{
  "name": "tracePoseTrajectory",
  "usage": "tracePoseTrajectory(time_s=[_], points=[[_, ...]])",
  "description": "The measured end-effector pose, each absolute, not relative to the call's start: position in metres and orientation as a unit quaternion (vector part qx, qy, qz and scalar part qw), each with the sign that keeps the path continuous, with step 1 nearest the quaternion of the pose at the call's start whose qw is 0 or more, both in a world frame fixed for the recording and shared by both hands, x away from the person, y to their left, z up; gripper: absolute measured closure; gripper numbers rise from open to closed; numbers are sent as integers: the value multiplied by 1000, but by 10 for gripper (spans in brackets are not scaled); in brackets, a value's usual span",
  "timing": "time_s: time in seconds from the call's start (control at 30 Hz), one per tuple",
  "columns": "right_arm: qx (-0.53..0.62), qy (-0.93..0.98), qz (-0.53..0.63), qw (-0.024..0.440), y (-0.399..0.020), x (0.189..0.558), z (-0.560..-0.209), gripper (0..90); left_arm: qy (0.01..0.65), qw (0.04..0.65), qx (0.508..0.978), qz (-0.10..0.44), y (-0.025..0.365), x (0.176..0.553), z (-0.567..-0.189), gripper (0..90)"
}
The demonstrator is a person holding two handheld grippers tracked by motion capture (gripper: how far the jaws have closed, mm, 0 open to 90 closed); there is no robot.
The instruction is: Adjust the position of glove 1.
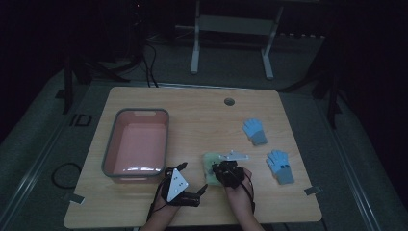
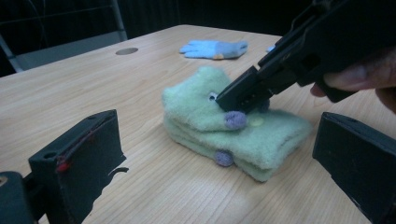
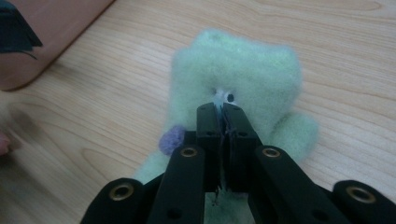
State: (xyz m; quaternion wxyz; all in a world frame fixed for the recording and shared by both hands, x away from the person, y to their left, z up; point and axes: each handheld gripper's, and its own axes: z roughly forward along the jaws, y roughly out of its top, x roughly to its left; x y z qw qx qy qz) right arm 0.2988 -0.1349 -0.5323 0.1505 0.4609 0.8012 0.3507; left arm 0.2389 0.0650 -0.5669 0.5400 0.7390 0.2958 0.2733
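**Ana:** Green fuzzy gloves point(image 2: 233, 130), a stacked pair with purple dots, lie on the desk point(image 1: 192, 106) just right of the pink bin point(image 1: 137, 144). The right gripper point(image 3: 223, 108) has its jaws together on the top glove, near the small eye patch, and seems to pinch only a tuft of fleece.

**Ben:** And the left gripper point(image 2: 210, 154)?

**Ana:** Its jaws stand wide apart, holding nothing. It sits low over the desk on the near side of the gloves, pointing at them.

**Ben:** What could go wrong from here?

**Ana:** The bite looks shallow. If the right gripper lifts, the fleece may slip out and the glove would drop back. Fleece also clings, so the lower glove could come up partway and fall off short of the bin, or the pair could separate when both were meant to go together.

**Ben:** Anything in the way?

**Ana:** The bin's grey rim. A hanging glove dragged low across it could catch on the edge and end up draped over the wall instead of inside. The left gripper is close too; a sideways swing toward the bin passes near it, and the two could knock.

**Ben:** The blue gloves?

**Ana:** One blue glove point(image 1: 254, 131) and the other blue glove point(image 1: 280, 165) lie well apart to the right, out of the path.
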Motion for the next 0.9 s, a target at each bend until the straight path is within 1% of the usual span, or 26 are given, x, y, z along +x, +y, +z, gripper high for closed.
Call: tracePoseTrajectory(time_s=[0.13, 0.2, 0.3, 0.37, 0.43, 0.47, 0.5, 0.53, 0.57, 0.6, 0.63, 0.67, 0.7, 0.73, 0.8, 0.83, 0.87, 0.9], points=[[452, 804, 358, 146, -137, 298, -526, 835, 308, 538, 732, 283, 63, 239, -567, 16], [446, 807, 360, 145, -137, 298, -523, 810, 308, 542, 731, 277, 64, 240, -567, 16], [433, 813, 362, 143, -140, 298, -518, 736, 309, 541, 733, 271, 64, 241, -567, 16], [422, 817, 367, 139, -144, 299, -514, 662, 314, 526, 738, 284, 62, 241, -567, 16], [411, 820, 373, 141, -148, 299, -508, 570, 306, 512, 742, 305, 59, 239, -567, 17], [411, 820, 373, 141, -148, 299, -508, 570, 306, 512, 742, 305, 59, 239, -567, 16], [403, 822, 377, 140, -152, 300, -506, 499, 306, 506, 743, 314, 57, 237, -567, 16], [398, 824, 379, 138, -156, 301, -504, 452, 305, 506, 743, 315, 56, 237, -567, 16], [395, 827, 379, 128, -158, 303, -503, 381, 306, 506, 743, 314, 56, 237, -567, 16], [390, 829, 382, 123, -160, 305, -503, 316, 309, 506, 743, 312, 57, 238, -567, 16], [382, 833, 386, 108, -162, 308, -503, 260, 310, 508, 742, 309, 58, 239, -567, 16], [378, 834, 391, 97, -164, 310, -503, 215, 312, 510, 741, 304, 58, 239, -567, 17], [370, 835, 397, 95, -165, 311, -503, 160, 313, 513, 742, 297, 59, 240, -567, 16], [368, 835, 398, 97, -167, 313, -502, 139, 315, 516, 743, 287, 60, 240, -566, 16], [353, 842, 398, 90, -171, 316, -501, 139, 314, 523, 748, 260, 61, 242, -566, 17], [347, 842, 404, 92, -173, 317, -501, 140, 312, 523, 752, 252, 62, 242, -566, 16], [340, 840, 410, 103, -176, 318, -500, 141, 309, 522, 758, 242, 62, 242, -565, 16], [340, 840, 410, 103, -176, 318, -500, 141, 309, 522, 758, 242, 62, 242, -565, 16]])
